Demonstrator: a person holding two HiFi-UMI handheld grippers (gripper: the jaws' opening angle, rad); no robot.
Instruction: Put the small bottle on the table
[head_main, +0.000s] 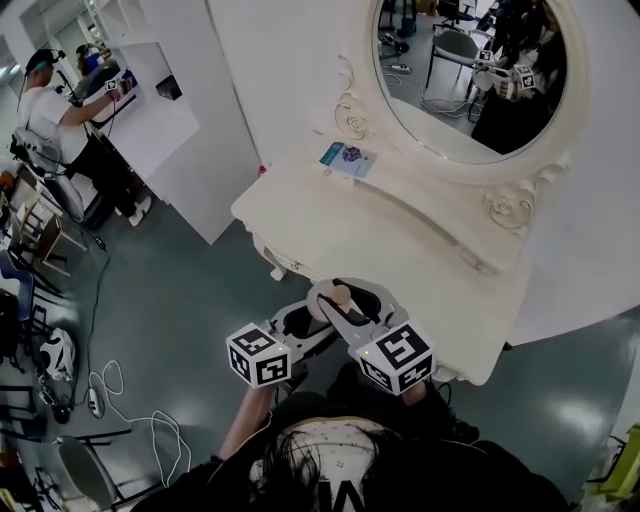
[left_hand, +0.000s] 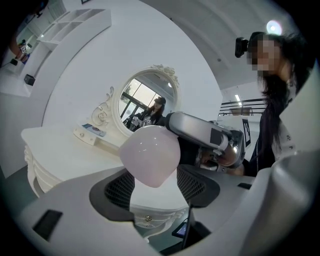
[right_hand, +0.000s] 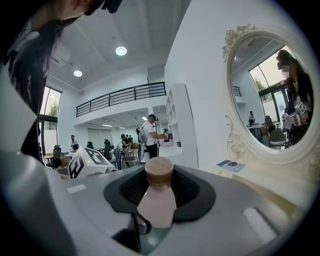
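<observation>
My right gripper (right_hand: 160, 187) clamps the small bottle (right_hand: 156, 205) near me, short of the table (head_main: 400, 245); the left gripper (left_hand: 156, 192) gapes wide beside it. I should carry it farther, lower it upright, then release slowly.

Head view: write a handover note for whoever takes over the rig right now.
Right gripper: shut on the small bottle, brown cap pointing away.
Left gripper: jaws apart, gripping nothing, close up against the bottle.
Dressing table: just ahead; the bottle is in the air off its front edge.
Done: bottle in hand.
Left: set it on the tabletop and release.
</observation>
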